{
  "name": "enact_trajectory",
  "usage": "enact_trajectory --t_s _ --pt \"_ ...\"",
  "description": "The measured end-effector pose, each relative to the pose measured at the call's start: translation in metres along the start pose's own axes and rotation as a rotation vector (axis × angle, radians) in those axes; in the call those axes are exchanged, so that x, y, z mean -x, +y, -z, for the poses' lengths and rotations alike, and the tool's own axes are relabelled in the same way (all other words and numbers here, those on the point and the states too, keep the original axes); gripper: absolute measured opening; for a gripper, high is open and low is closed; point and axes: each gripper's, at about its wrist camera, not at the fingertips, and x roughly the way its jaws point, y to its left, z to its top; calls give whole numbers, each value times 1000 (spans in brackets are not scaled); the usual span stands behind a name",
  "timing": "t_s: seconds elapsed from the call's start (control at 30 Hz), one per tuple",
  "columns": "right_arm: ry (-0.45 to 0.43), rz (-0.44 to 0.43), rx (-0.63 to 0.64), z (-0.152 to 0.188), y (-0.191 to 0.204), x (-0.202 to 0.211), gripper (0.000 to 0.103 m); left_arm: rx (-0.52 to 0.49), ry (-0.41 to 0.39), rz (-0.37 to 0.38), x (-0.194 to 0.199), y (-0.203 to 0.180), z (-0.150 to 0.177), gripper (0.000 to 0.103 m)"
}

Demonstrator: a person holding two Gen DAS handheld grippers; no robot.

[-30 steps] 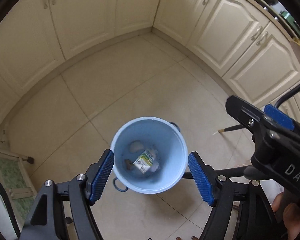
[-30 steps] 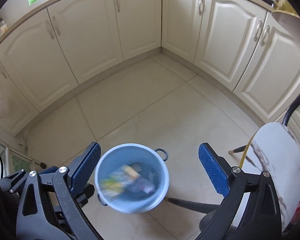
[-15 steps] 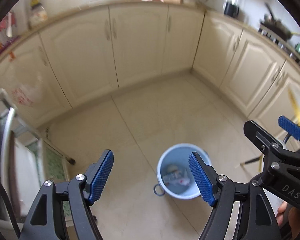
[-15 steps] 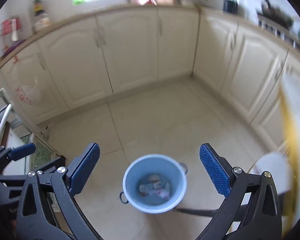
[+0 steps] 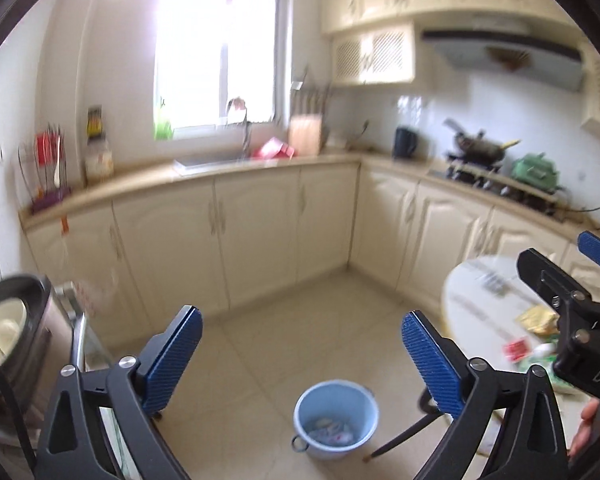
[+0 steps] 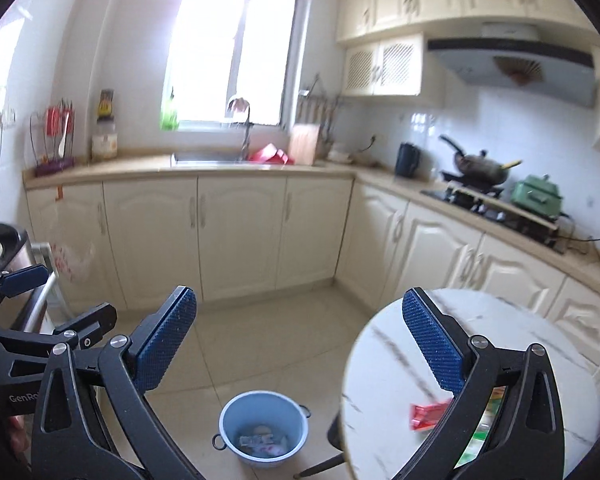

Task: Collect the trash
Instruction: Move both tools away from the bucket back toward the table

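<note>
Pointing slightly downward across the kitchen, both grippers are held above the floor with nothing between their blue pads. The left gripper (image 5: pixel 302 360) has just been opening its jaws and now stands spread wide and empty. The right gripper (image 6: pixel 300 344) is likewise spread wide and holds nothing; in the left wrist view it (image 5: pixel 572 280) appears at the right edge, with part of a hand (image 5: pixel 590 428) below it.

The blue bucket (image 5: pixel 336 418) stands upright on the tiled floor (image 5: pixel 300 320), below and ahead of both grippers, just beside the dark legs under the round table. Crumpled wrappers (image 6: pixel 264 442) lie at the bottom of the bucket; their details are too blurred to read.

The round white marbled table (image 6: pixel 480 340) stands to the right of the bucket. Near its right edge lie a red packet (image 6: pixel 428 416), a yellow wrapper (image 5: pixel 538 318) and green packaging (image 6: pixel 480 436), partly hidden behind the gripper fingers.

Cream cabinets (image 6: pixel 240 236) run along the far wall and the right wall under a counter. A sink (image 6: pixel 216 158) sits below the window (image 6: pixel 232 48), and a pan (image 6: pixel 480 166) rests on the stove at the right.
</note>
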Motion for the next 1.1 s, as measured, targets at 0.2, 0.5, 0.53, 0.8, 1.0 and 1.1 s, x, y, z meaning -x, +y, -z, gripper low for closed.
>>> enact_trajectory --t_s 0.2,0.5,0.53,0.8,1.0,1.1 --pt "-103 70 -101 -20 -48 118 103 -51 -133 91 98 -41 41 102" --pt "-192 225 -148 -28 -93 244 103 -80 -270 221 239 -11 109 102" --pt "-194 239 -154 -28 -97 253 103 -84 -285 230 251 -8 113 102" --pt "-225 333 -184 -28 -123 302 103 -85 -368 286 315 28 164 102" --pt "-224 371 -197 -25 -139 311 103 -100 -357 303 319 27 179 102" --pt "-215 380 -208 -21 -148 311 103 -114 -343 305 305 22 171 102"
